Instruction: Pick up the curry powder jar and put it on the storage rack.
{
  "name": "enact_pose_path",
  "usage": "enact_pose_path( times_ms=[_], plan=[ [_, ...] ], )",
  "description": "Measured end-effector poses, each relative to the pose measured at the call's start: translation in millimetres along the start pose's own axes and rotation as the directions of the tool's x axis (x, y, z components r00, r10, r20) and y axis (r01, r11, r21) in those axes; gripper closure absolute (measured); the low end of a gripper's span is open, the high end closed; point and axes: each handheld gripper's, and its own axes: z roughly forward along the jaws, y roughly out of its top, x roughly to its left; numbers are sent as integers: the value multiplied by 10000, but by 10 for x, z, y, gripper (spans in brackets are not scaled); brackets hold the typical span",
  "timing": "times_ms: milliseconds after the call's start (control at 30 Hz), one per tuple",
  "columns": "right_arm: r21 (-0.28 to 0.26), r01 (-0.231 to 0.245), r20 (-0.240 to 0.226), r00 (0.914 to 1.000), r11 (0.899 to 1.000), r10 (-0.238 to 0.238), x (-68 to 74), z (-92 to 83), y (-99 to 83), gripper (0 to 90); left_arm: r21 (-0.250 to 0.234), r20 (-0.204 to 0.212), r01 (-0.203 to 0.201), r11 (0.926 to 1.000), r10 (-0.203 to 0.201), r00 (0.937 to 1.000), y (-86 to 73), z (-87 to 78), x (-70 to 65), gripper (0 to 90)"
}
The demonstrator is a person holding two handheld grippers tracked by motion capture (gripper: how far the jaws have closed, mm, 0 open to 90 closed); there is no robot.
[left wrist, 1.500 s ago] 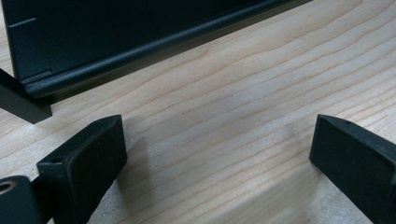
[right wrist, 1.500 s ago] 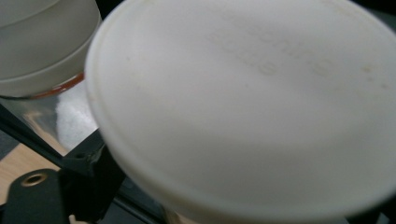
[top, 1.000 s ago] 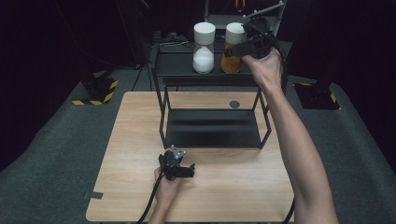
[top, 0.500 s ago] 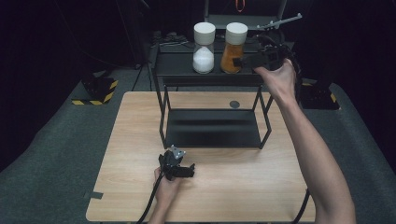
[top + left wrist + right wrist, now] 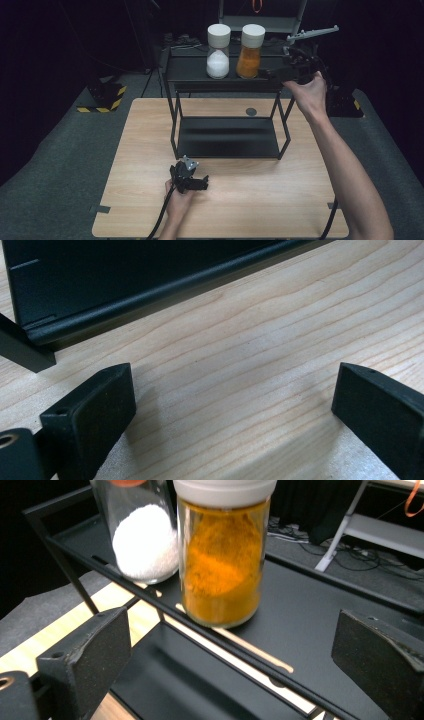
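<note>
Glass, so I go gently: the orange spice jar (image 5: 222, 555) stands upright on the rack's top shelf (image 5: 320, 615), white jar (image 5: 142, 535) at its ten o'clock. My right gripper (image 5: 235, 660), jaws wide apart, faces it; I'd judge it smooth, fairly heavy, best clasped mid-body below the lid. My left gripper (image 5: 235, 410) rests spread on the table (image 5: 260, 340).

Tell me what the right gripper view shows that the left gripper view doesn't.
Right gripper view: a jar of orange powder and a jar of white grains standing on the black rack's top shelf, seen between open jaws. Left gripper view: the wooden tabletop and the rack's bottom shelf edge. Both: open jaws holding nothing, and part of the rack.
</note>
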Motion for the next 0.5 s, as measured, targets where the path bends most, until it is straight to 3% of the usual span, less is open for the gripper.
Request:
enact_pose_path(
  times_ms=[500],
  plan=[
    [-181,172,-200,9996,9997,-176,-55,-66,-157,20,13,0,-17,10000,17,10000,2,-1,1,37]
  ],
)
